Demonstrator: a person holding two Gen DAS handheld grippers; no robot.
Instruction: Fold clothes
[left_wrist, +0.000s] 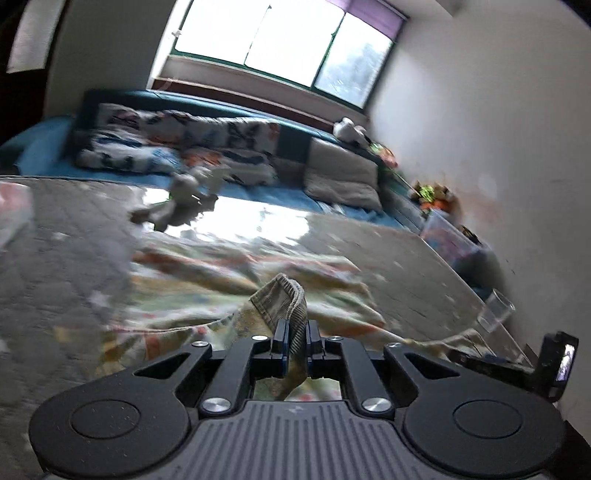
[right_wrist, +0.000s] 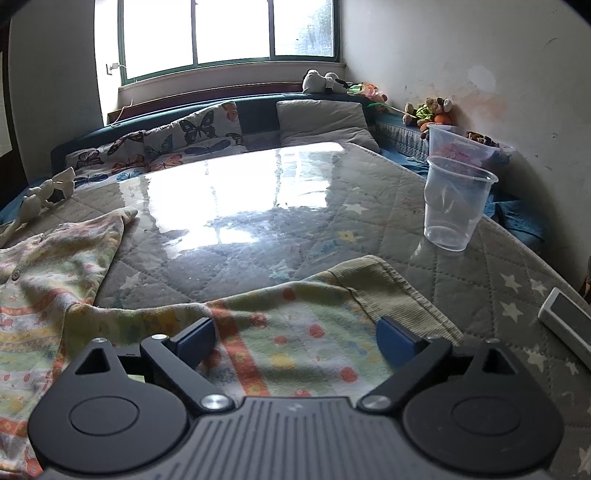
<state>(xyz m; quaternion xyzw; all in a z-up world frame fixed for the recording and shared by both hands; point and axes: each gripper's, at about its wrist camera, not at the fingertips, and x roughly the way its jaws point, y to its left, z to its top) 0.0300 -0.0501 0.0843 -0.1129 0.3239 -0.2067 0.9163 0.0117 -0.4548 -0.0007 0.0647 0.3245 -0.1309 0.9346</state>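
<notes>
Left wrist view: my left fingers pinch the pale flowery shirt's ribbed cuff. My right fingers are wide open, so pulling could knock the clear plastic cup.

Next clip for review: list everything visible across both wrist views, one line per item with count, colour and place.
patterned garment: one, pale green with orange stripes and dots, spread on the table, ribbed cuff pinched by the left claw
table: one, grey quilted star cover under a glossy sheet
plastic cup: one, clear, upright on the table's right side
plastic tub: one, clear, beyond the cup
white pillow: one, on the blue sofa
butterfly cushions: white with coloured butterflies, number unclear, along the sofa
soft toys: several, mixed colours, by the wall
window: one, green frame, behind
left claw: black, shut on the cuff
right claw: black, open over the garment
</notes>
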